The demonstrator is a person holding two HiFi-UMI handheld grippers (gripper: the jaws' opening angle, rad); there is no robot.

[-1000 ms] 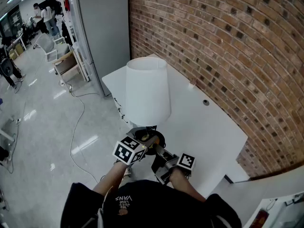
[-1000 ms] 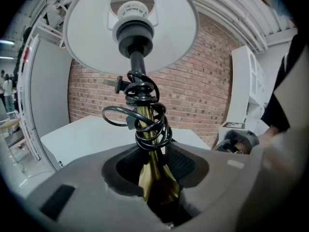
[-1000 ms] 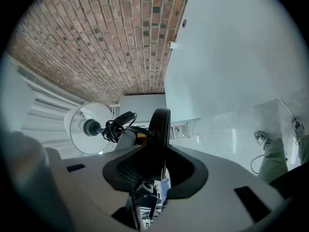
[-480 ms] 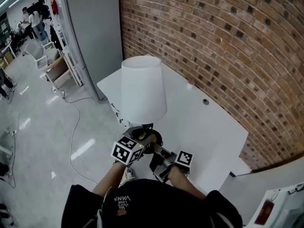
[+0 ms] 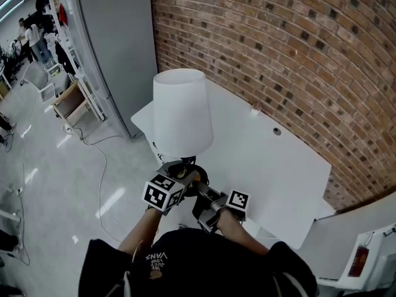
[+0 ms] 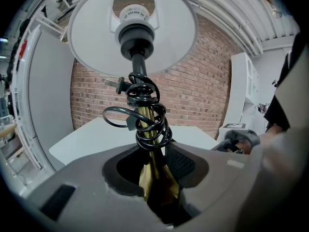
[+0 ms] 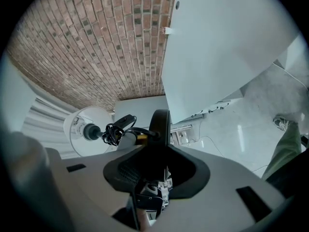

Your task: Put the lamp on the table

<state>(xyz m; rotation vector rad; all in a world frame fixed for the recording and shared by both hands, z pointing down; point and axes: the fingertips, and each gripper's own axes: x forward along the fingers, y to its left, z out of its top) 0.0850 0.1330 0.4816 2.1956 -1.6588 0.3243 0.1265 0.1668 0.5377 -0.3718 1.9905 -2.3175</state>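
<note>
Holding the lamp (image 5: pixel 182 113): left tool (image 5: pixel 187 180) clamps brass stem (image 6: pixel 153 173) — right tool (image 5: pixel 200 195), jaws just closing, pinches the base disc (image 7: pixel 160 129).

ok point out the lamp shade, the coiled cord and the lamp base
lamp shade (image 5: pixel 182 113), head view, middle of its white side
coiled cord (image 6: pixel 153 137), left gripper view, lower black loops of the coil
lamp base (image 7: pixel 160 127), right gripper view, rim of the black disc, seen edge-on
</note>
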